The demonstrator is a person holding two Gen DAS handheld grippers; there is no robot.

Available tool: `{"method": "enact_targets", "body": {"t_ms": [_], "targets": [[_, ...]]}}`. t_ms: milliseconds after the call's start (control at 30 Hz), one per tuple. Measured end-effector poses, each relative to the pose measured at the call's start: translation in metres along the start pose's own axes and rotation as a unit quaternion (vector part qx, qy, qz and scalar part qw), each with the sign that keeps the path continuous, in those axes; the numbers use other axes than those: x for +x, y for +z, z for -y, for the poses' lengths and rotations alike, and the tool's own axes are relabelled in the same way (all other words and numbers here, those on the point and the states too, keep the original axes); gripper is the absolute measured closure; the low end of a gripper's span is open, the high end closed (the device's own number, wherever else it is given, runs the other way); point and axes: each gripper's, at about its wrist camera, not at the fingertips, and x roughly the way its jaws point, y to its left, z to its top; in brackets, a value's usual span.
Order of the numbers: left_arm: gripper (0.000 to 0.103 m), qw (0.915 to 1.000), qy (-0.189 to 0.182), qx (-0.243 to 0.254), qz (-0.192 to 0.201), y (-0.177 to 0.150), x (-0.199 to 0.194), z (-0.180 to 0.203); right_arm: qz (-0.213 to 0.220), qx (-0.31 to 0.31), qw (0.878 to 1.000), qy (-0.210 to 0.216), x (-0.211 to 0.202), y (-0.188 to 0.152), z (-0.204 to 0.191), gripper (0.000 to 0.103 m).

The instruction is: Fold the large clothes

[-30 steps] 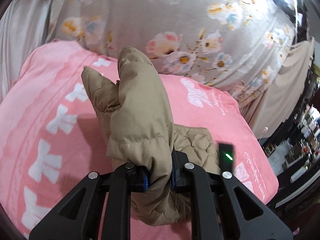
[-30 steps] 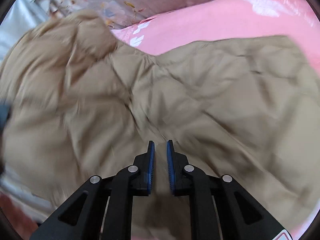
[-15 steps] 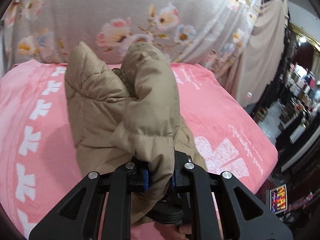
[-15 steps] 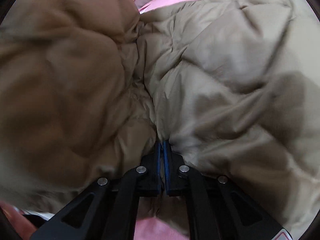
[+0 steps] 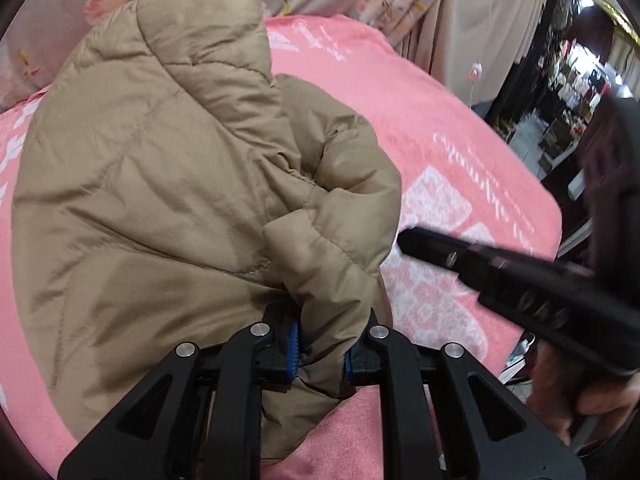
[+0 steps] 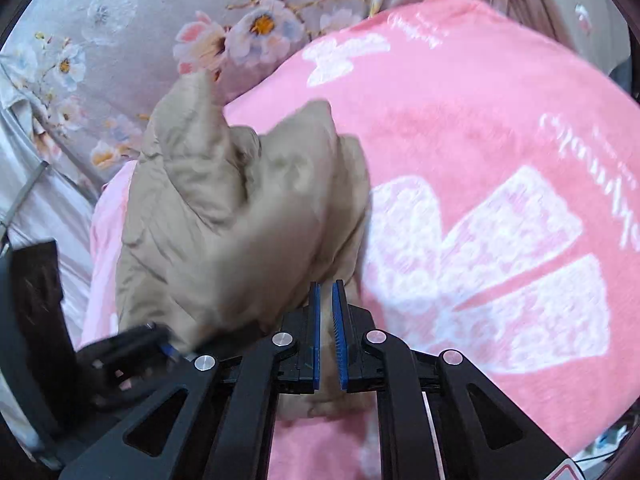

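Pink bow-print blanket (image 6: 500, 128), grey floral sheet (image 6: 120, 40), beige curtain (image 5: 472, 20), dim cluttered room (image 5: 568, 80)

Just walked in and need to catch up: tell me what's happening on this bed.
A person with a handheld gripper in each hand is folding a tan puffer jacket on a pink blanket. The left gripper is clamped on a bunched fold of the jacket. The right gripper sits at the jacket's edge, its jaws slightly apart with nothing clearly pinched. The jacket is bundled up, not yet a neat fold.

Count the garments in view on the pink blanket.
1: a tan puffer jacket, bunched on the pink blanket, pinched by the left gripper. Anything beneath it would be hidden.
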Motion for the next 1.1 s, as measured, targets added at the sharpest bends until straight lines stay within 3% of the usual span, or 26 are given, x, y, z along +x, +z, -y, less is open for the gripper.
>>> {"method": "enact_targets", "body": {"t_ms": [133, 167, 200, 233, 267, 300, 400, 500, 567, 600, 667, 800, 867, 933, 1000, 1100], "targets": [[0.086, 0.9999, -0.008, -0.004, -0.008, 0.003, -0.007, 0.002, 0.027, -0.011, 1.0, 0.006, 0.01, 0.028, -0.013, 0.09], [0.082, 0.9998, -0.018, -0.01, -0.002, 0.006, -0.02, 0.001, 0.037, -0.013, 0.999, 0.008, 0.005, 0.035, -0.016, 0.082], [0.073, 0.9996, -0.027, -0.011, 0.006, 0.009, -0.033, 0.0, 0.044, -0.013, 0.999, 0.009, 0.002, 0.038, -0.021, 0.063], [0.065, 0.999, -0.037, -0.012, 0.023, 0.012, -0.051, -0.001, 0.054, -0.009, 0.998, 0.011, 0.001, 0.047, -0.021, 0.056], [0.044, 0.9979, -0.044, -0.013, 0.047, 0.014, -0.07, -0.002, 0.067, -0.003, 0.998, 0.02, -0.005, 0.055, -0.024, 0.049], [0.026, 0.9949, -0.052, -0.017, 0.085, 0.018, -0.1, -0.007, 0.073, 0.0, 0.997, 0.031, -0.007, 0.062, -0.028, 0.049], [0.019, 0.9861, -0.062, -0.036, 0.15, 0.031, -0.155, -0.025, 0.083, 0.004, 0.994, 0.072, -0.012, 0.087, -0.048, 0.049], [0.019, 0.9791, -0.001, -0.065, 0.193, 0.049, -0.184, -0.051, 0.085, -0.006, 0.992, 0.098, -0.01, 0.107, -0.073, 0.045], [0.019, 0.9717, 0.064, -0.104, 0.203, 0.062, -0.188, -0.081, 0.075, -0.009, 0.992, 0.104, 0.003, 0.129, -0.093, 0.045], [0.019, 0.9693, 0.078, -0.114, 0.203, 0.068, -0.186, -0.087, 0.065, -0.006, 0.992, 0.108, 0.013, 0.137, -0.101, 0.045], [0.019, 0.962, 0.129, -0.147, 0.191, 0.08, -0.178, -0.116, 0.044, 0.009, 0.993, 0.107, 0.033, 0.152, -0.111, 0.045], [0.019, 0.9549, 0.177, -0.163, 0.174, 0.09, -0.169, -0.145, 0.019, 0.025, 0.997, 0.072, 0.067, 0.175, -0.123, 0.045], [0.019, 0.9518, 0.192, -0.17, 0.169, 0.094, -0.162, -0.153, -0.014, 0.033, 0.997, 0.065, 0.089, 0.179, -0.125, 0.045], [0.019, 0.9516, 0.195, -0.171, 0.165, 0.099, -0.155, -0.157, -0.048, 0.043, 0.996, 0.067, 0.107, 0.176, -0.122, 0.055], [0.019, 0.952, 0.194, -0.175, 0.16, 0.107, -0.145, -0.158, -0.057, 0.035, 0.996, 0.064, 0.113, 0.17, -0.119, 0.086], [0.019, 0.9543, 0.188, -0.178, 0.15, 0.115, -0.131, -0.16, -0.031, 0.03, 0.996, 0.077, 0.096, 0.162, -0.106, 0.092]]}}
